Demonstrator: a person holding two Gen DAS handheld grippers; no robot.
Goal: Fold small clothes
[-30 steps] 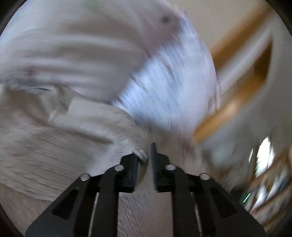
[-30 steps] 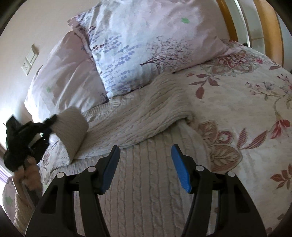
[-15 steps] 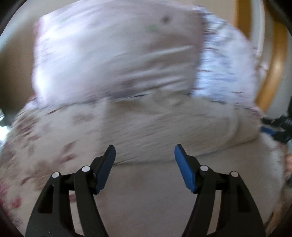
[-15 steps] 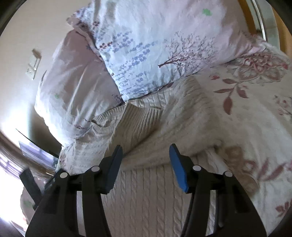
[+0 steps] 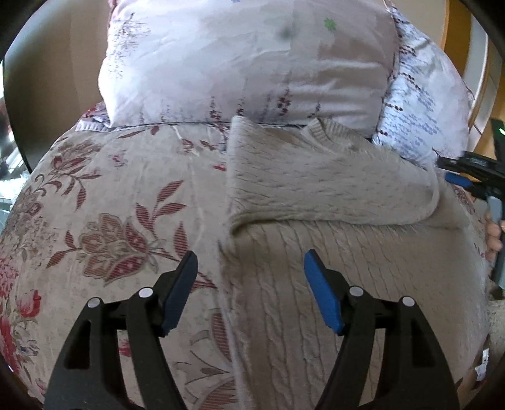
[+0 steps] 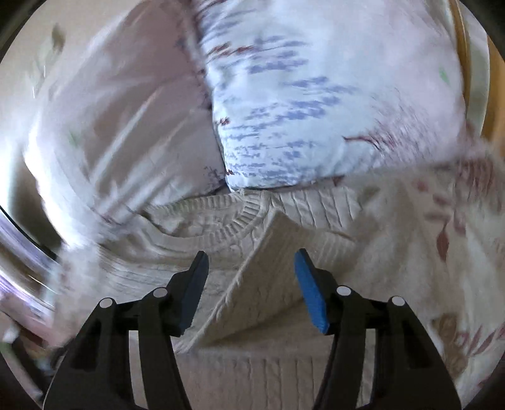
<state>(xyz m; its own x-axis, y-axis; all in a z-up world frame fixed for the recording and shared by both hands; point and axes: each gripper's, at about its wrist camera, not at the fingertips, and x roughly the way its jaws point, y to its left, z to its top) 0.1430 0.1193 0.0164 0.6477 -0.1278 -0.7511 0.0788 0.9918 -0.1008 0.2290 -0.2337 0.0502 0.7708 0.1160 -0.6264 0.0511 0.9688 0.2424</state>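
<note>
The left wrist camera sits low behind its own hand-held gripper (image 5: pixel 249 284), looking along the bed (image 5: pixel 110 195) toward the pillows (image 5: pixel 240 63) at the head, near the cream knit sweater (image 5: pixel 331 189). At its right edge the other hand-held gripper (image 5: pixel 467 179) shows. The right wrist camera looks the same way from closer in, tilted, its edges blurred. Both views share the sweater (image 6: pixel 268 252), pillows (image 6: pixel 284 104) and floral bedspread (image 6: pixel 442 239).

Sweater (image 5: pixel 331 189): cream cable-knit, fuzzy, matt. Bedspread (image 5: pixel 110 195): woven cloth w/ floral print, matt. Pillows (image 5: pixel 246 60): smooth thin cotton, creased. Left gripper (image 5: pixel 251 271) matt black plastic, blue pads (image 5: pixel 322 293) (rubbery-looking). Headboard (image 5: pixel 454 28): glossy wood.
</note>
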